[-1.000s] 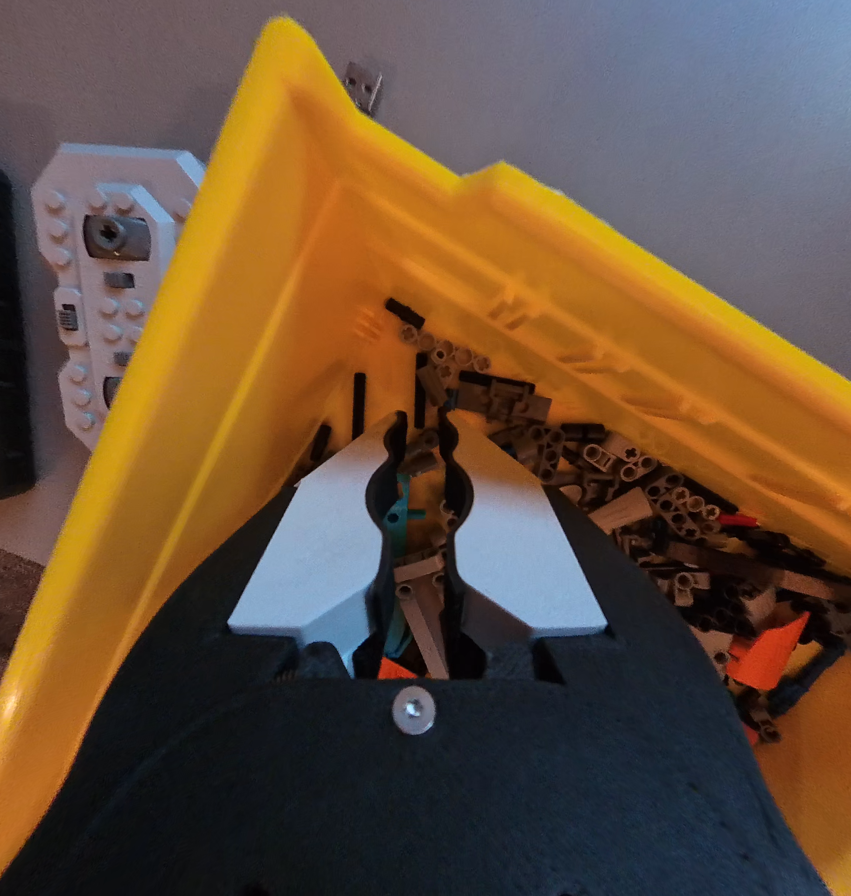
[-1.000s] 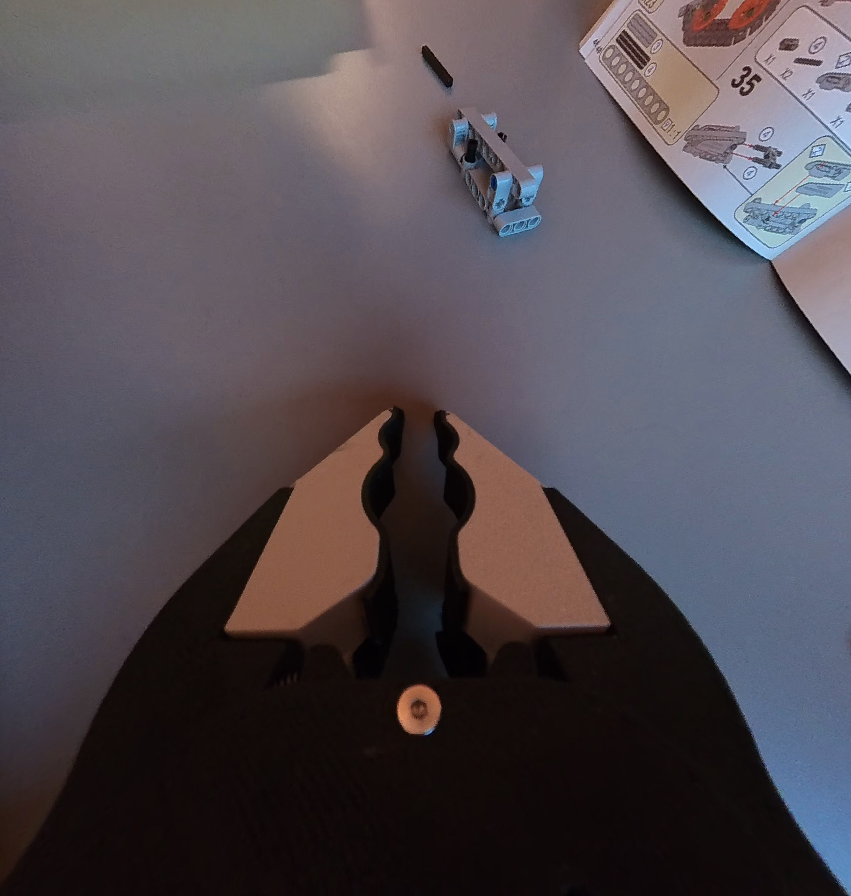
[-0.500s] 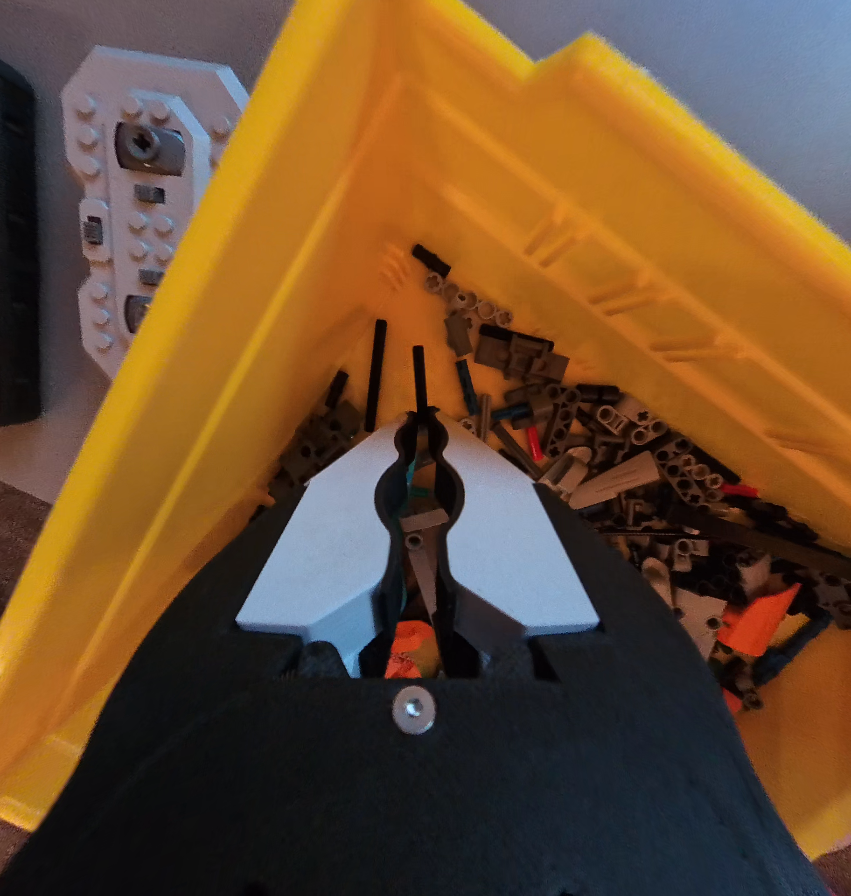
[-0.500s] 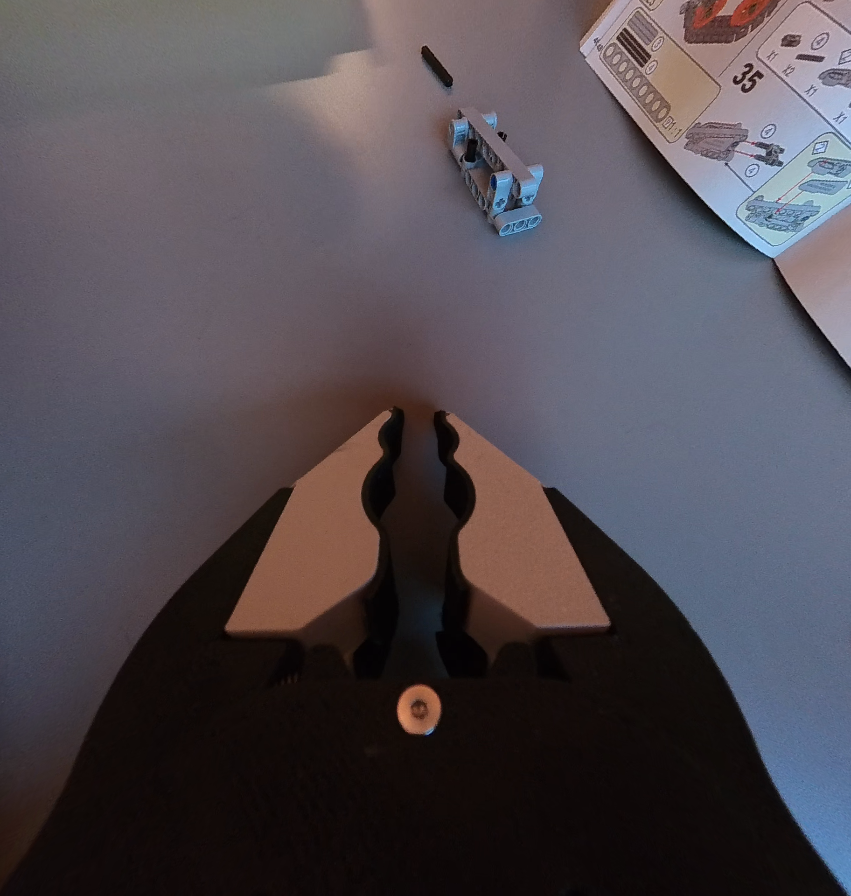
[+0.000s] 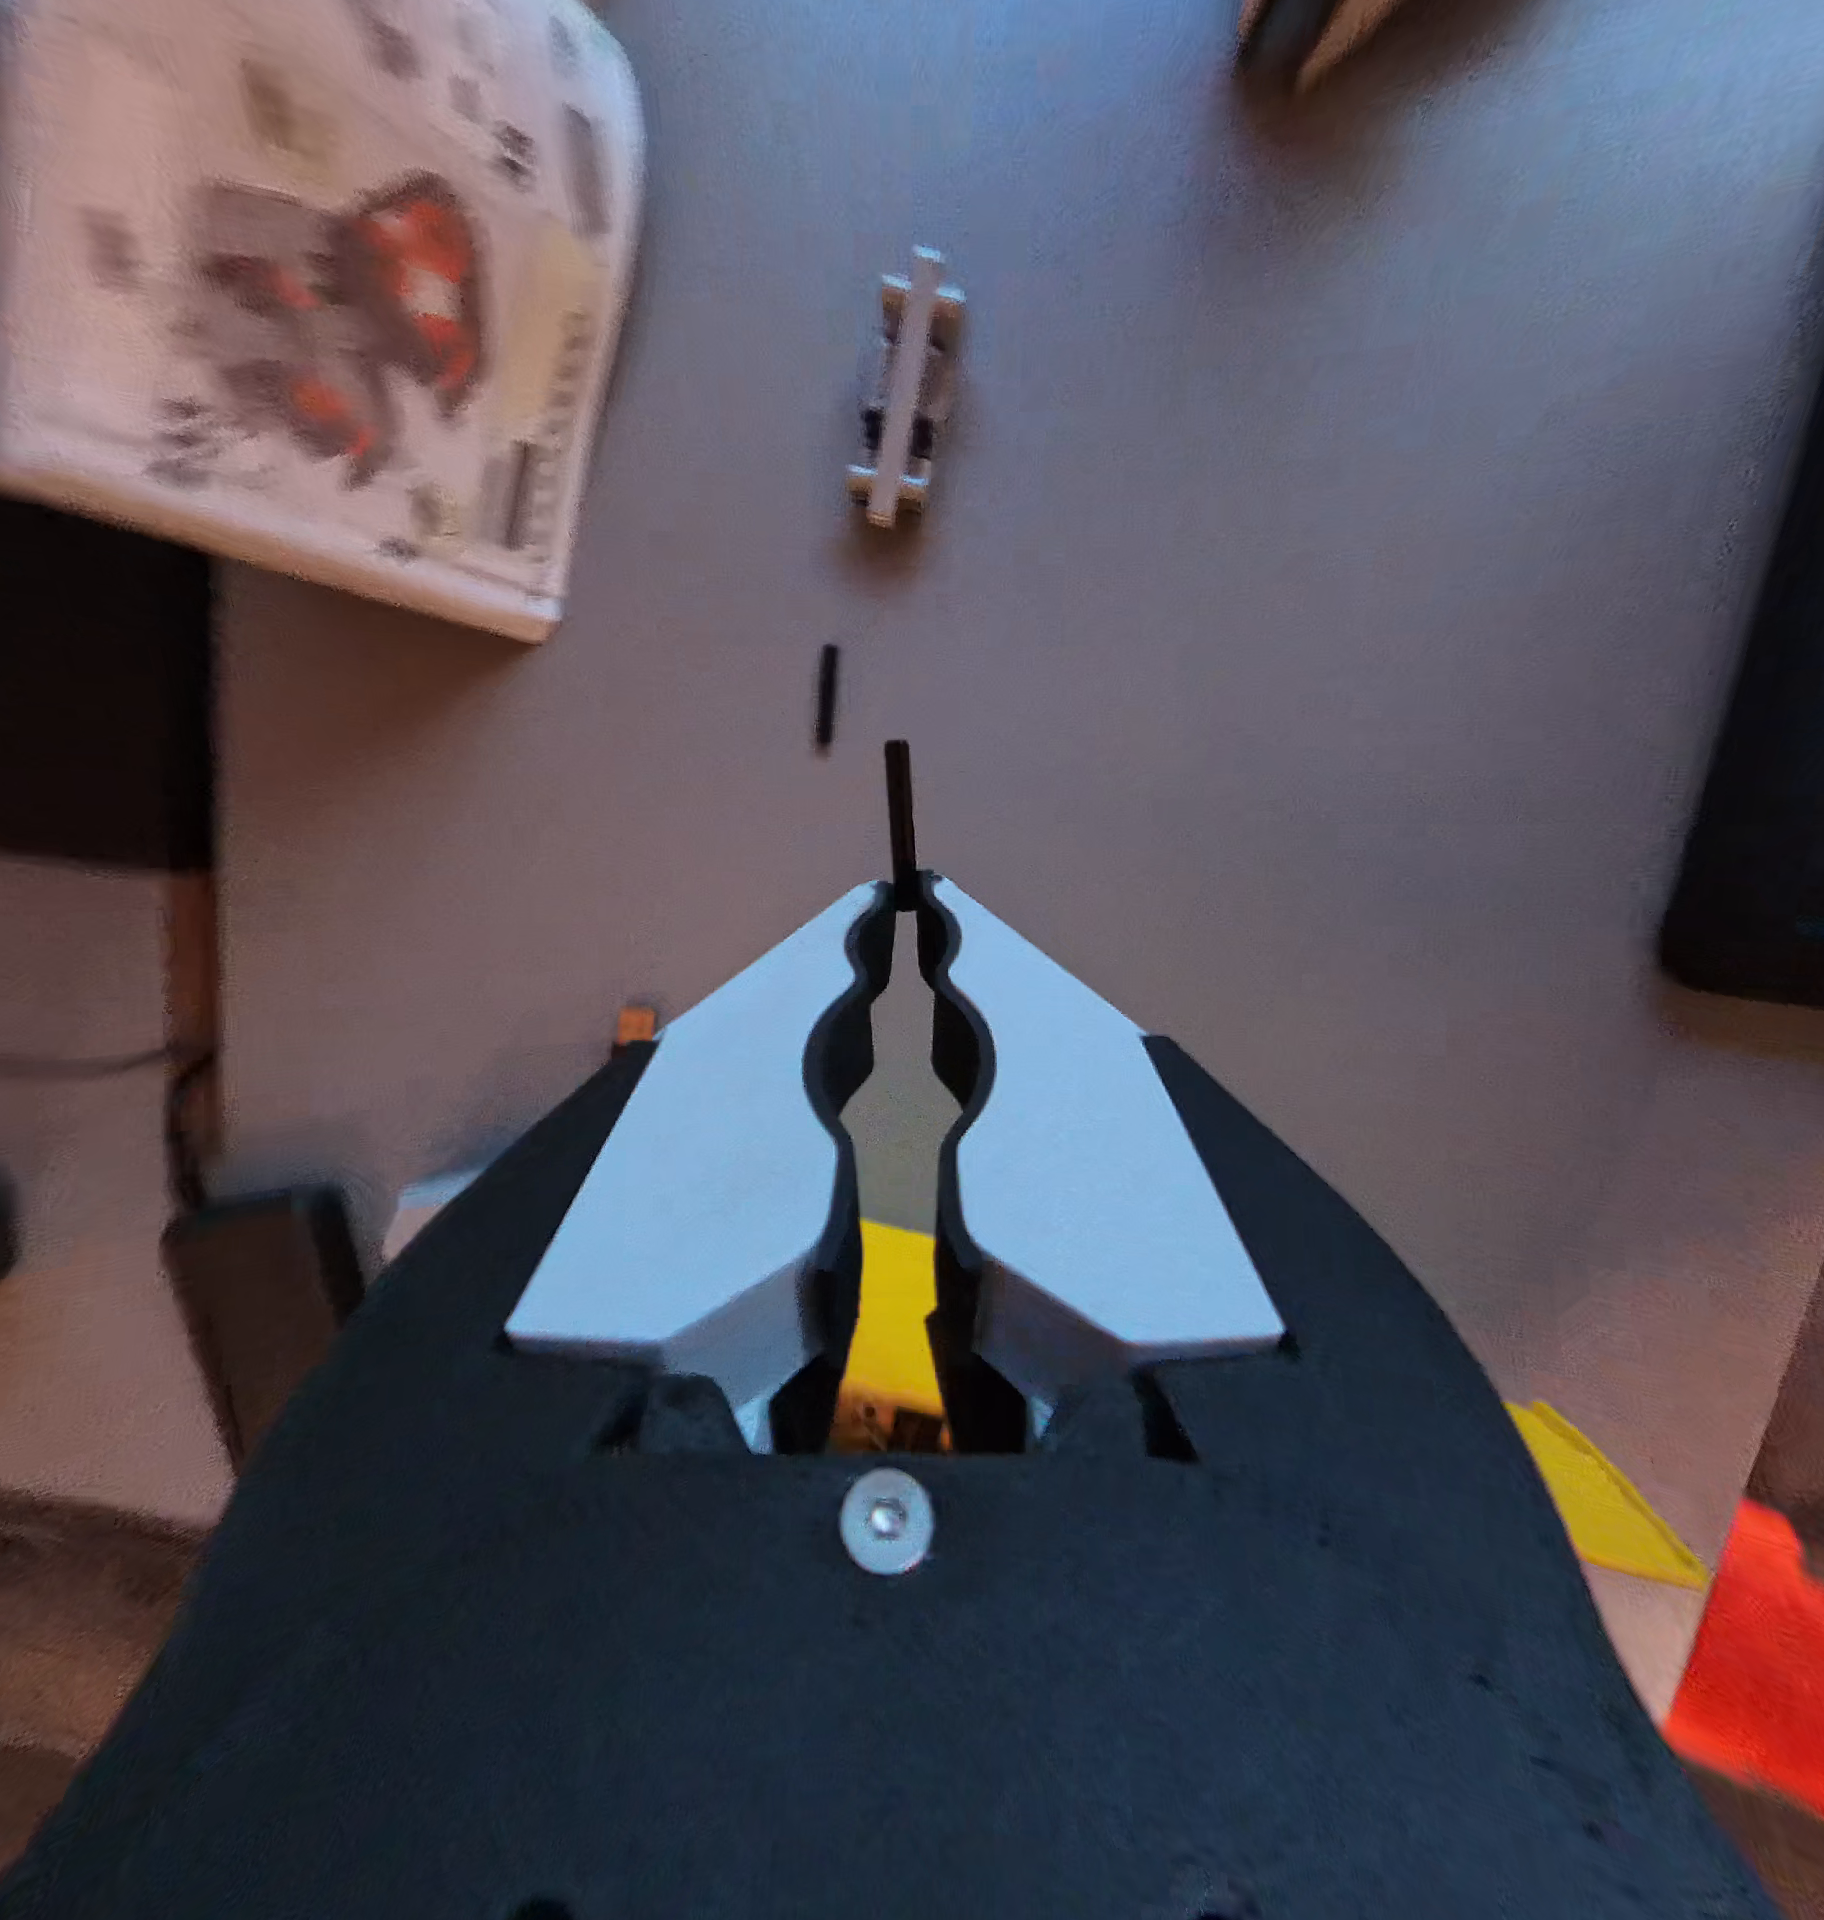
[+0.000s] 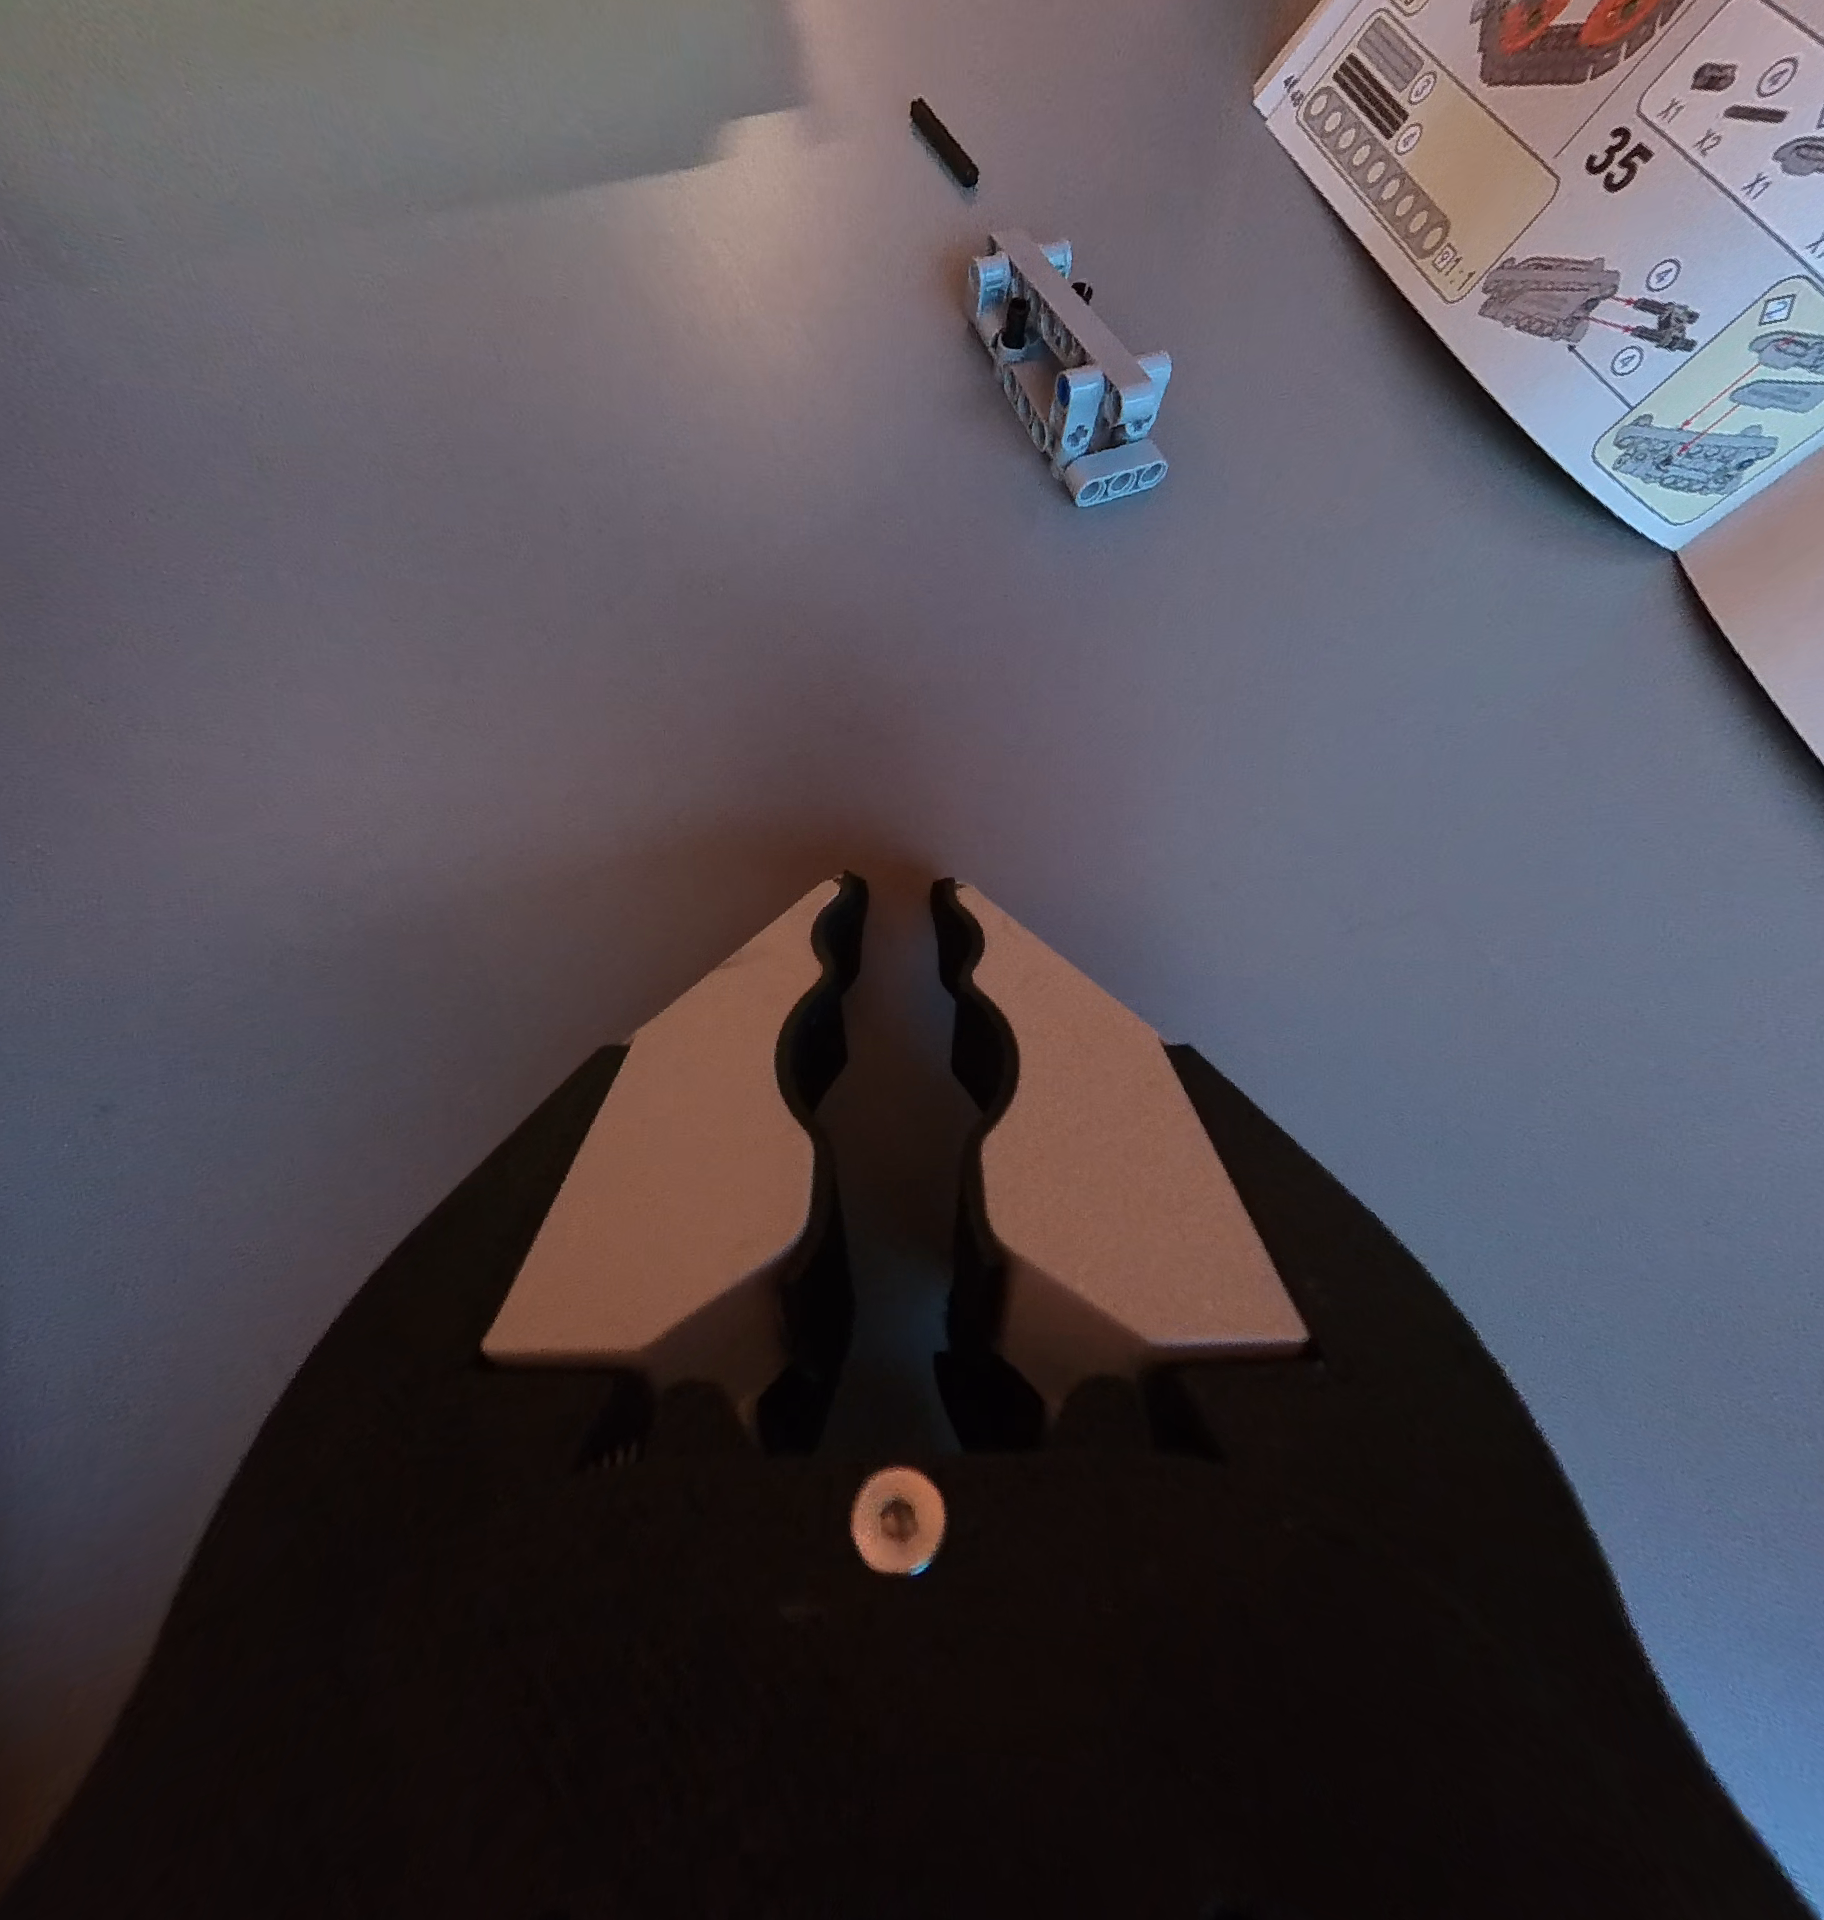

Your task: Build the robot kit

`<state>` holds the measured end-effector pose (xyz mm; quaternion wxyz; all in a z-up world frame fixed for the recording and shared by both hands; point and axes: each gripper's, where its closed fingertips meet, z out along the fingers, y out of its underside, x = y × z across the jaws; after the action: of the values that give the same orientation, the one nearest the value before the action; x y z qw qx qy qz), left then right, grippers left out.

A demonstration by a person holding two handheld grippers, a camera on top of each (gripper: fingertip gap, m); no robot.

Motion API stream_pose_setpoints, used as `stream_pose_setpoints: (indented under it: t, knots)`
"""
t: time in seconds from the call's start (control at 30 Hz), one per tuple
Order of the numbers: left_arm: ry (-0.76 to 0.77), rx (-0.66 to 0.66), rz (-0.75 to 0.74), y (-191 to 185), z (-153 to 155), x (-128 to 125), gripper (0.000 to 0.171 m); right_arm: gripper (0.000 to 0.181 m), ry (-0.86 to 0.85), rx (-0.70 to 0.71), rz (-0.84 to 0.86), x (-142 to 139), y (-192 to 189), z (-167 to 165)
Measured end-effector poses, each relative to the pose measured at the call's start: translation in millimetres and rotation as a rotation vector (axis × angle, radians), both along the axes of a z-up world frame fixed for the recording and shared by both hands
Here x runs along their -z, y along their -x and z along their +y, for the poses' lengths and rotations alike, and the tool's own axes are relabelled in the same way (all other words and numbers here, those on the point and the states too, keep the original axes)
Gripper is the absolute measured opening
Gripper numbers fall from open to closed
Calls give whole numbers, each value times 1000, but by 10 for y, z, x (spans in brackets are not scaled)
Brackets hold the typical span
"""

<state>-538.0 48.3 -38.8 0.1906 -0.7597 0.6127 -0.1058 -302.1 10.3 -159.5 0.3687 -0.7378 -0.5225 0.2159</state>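
My left gripper is shut on a thin black axle rod that sticks out forward from its tips, held above the grey table. Just beyond it lies a second short black rod, and farther on a small light-grey beam assembly. My right gripper is slightly open and empty, low over the bare grey table. Ahead of it to the right lie the same grey assembly and the short black rod.
An open instruction booklet lies at the left of the left wrist view and shows at the top right of the right wrist view. The yellow bin and an orange piece sit behind the left gripper. A dark object stands at the right. The left gripper's tips are roughly 30 centimeters from the right gripper's.
My left gripper closed on a black rod inside the yellow bin, lifted out and swung over the table toward the grey assembly. The right gripper has not moved.
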Motion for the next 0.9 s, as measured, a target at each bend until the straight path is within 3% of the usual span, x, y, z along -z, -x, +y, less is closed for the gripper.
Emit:
stream_pose_setpoints:
  t: [0.13,0.27,0.33,0.57,0.9]
  knots:
    - [244,44,151,-293,265,643,2,14,-34,-11,-12,-4,6,-15]
    - [440,41,110,-475,441,888,2,14,-41,-27,-14,-4,15,-36]
    - [438,84,133,-444,501,987,2,13,-32,-33,-11,-2,19,-45]
    - [555,104,176,-340,520,1152,2,14,6,-49,1,2,26,-68]
    - [539,132,162,-305,524,1231,2,14,9,-56,2,3,31,-77]
